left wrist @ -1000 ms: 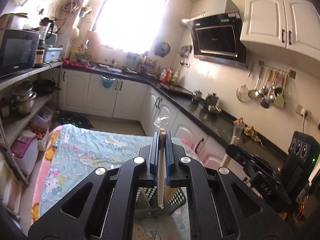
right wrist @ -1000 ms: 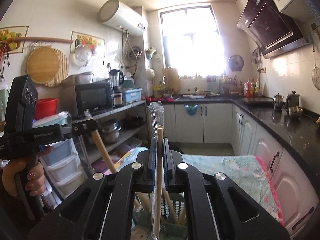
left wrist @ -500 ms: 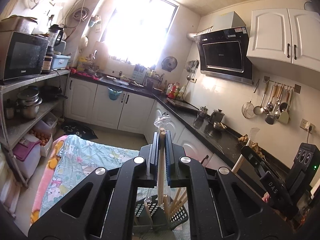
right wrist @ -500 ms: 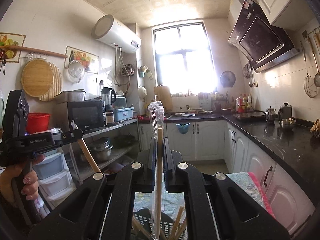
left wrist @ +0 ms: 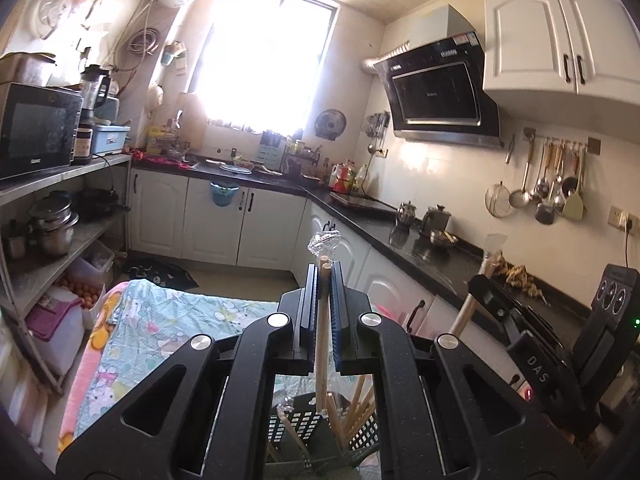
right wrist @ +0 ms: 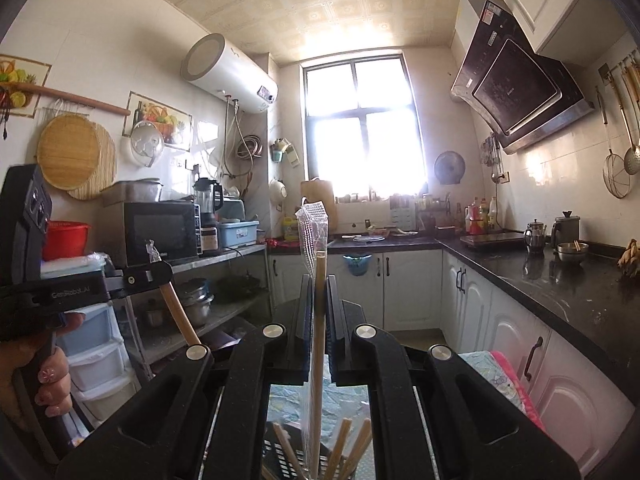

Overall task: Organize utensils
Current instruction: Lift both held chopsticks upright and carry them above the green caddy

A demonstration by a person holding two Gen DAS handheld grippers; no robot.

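My left gripper (left wrist: 323,276) is shut on a pair of wooden chopsticks in clear wrap (left wrist: 321,344), held upright above a black slotted utensil basket (left wrist: 288,428) that holds several chopsticks. My right gripper (right wrist: 319,284) is shut on another wrapped pair of chopsticks (right wrist: 318,360), upright over the same basket (right wrist: 280,456). Each gripper shows in the other's view: the right one (left wrist: 486,280) at the right, the left one (right wrist: 160,268) at the left, held by a hand.
The basket stands on a table with a patterned cloth (left wrist: 168,320). A black counter (left wrist: 420,248) with kettles runs along the right wall. Shelves with a microwave (left wrist: 36,132) and pots stand at the left. Ladles hang on the right wall (left wrist: 548,188).
Both grippers have tilted upward with their chopsticks still gripped, so more wall and ceiling shows. The basket has come into view below the fingers.
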